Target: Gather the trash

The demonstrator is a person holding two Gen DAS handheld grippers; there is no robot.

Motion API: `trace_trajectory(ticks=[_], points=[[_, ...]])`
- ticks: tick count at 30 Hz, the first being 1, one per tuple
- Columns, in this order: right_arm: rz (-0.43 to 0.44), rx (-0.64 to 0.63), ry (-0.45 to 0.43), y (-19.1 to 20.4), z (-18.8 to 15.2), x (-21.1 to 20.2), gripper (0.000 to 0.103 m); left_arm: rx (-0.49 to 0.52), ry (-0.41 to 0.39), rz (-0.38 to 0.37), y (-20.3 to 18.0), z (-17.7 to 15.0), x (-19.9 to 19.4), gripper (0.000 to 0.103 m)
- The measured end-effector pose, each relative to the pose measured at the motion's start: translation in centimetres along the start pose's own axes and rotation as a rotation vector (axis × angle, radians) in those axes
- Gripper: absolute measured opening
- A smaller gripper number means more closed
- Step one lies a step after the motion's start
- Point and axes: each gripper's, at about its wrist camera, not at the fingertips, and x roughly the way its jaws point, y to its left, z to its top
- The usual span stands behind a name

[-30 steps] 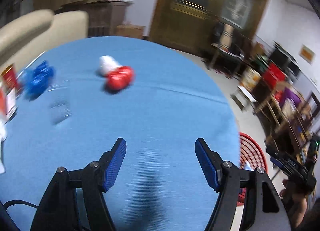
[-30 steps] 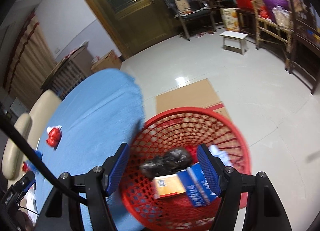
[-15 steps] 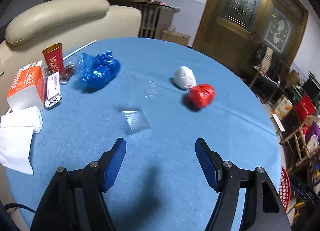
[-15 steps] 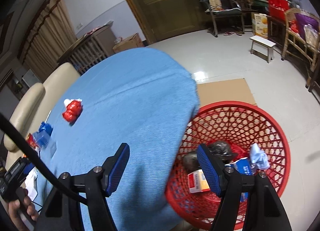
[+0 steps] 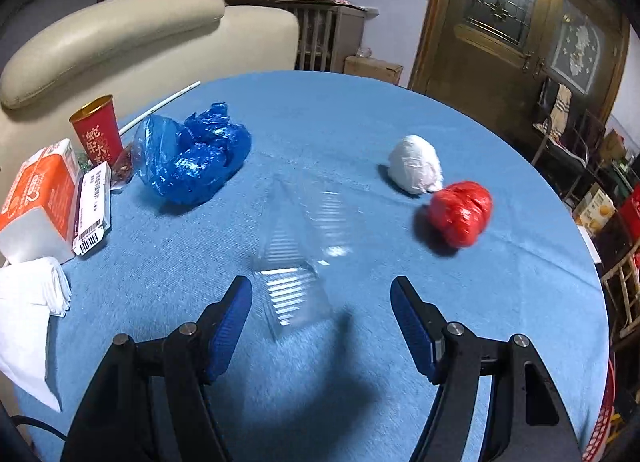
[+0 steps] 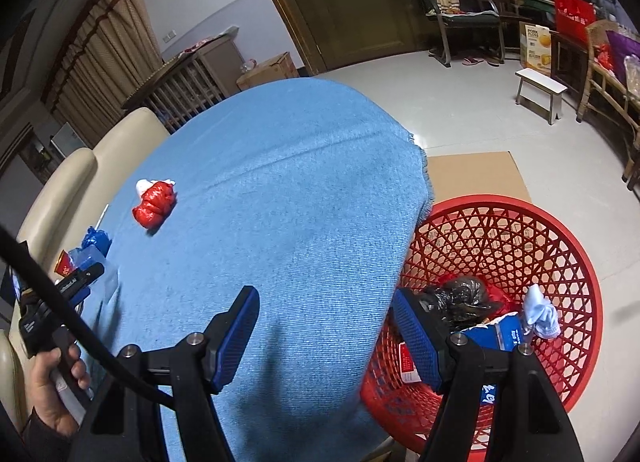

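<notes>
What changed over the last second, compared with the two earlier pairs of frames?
The left hand-held gripper swung left over the table toward the clear plastic container. The right hand-held gripper shifted from above the red basket to the table edge. Nothing was grasped or released; both stayed open and empty, trash unmoved.

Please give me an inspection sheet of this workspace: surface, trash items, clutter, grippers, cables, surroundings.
Surface: round table, blue cloth.
Job's things: clear plastic container, blue bag, white bag, red bag; red basket partly filled.
Clutter: red cup, orange box, napkins.
Grippers: left gripper, right gripper open, empty.
Cables: black cable.
Surroundings: sofa, wooden door.
</notes>
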Motion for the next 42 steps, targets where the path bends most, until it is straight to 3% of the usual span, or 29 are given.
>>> trace_trajectory(ticks=[4,6,8,9,17,24,25,27,28,29,37,42], points=[[-0.004,0.009,0.009,-0.3,0.1,0.4,0.073,-0.022,-0.003,0.022,1.3,0.3,0.6,0.072],[-0.003,0.007,0.012,-0.2,0.1,0.6,0.073,-0.035,-0.004,0.012,2.0,0.2,0.8,0.067],[0.001,0.001,0.014,0.1,0.2,0.7,0.073,-0.045,0.015,0.010,2.8,0.1,1.1,0.026],[0.003,-0.002,0.014,0.2,0.2,0.8,0.073,-0.056,0.033,0.002,3.2,0.0,1.3,0.019],[0.016,-0.026,0.022,1.5,0.0,1.1,0.073,-0.079,0.030,-0.044,5.4,-1.1,-0.2,0.015],[0.031,-0.039,0.034,2.3,-0.5,1.3,0.073,-0.116,0.024,-0.021,7.6,-2.2,-1.7,0.015],[0.033,-0.041,0.035,2.4,-0.6,1.3,0.073,-0.126,0.024,-0.029,7.9,-2.2,-2.0,0.016],[0.035,-0.045,0.036,2.5,-0.7,1.3,0.073,-0.139,0.030,-0.026,8.3,-2.4,-2.4,0.033],[0.036,-0.044,0.036,2.4,-0.7,1.2,0.073,-0.146,0.029,-0.014,8.4,-2.6,-2.6,0.059],[0.037,-0.042,0.036,2.4,-0.7,1.2,0.073,-0.152,0.011,-0.006,8.5,-2.7,-3.2,0.074],[0.044,-0.038,0.046,2.3,-1.1,1.3,0.073,-0.094,-0.016,-0.003,5.6,-1.8,-3.1,0.075],[0.046,-0.041,0.043,2.2,-1.3,1.0,0.073,-0.030,0.001,0.057,4.2,-0.4,-0.5,0.075]])
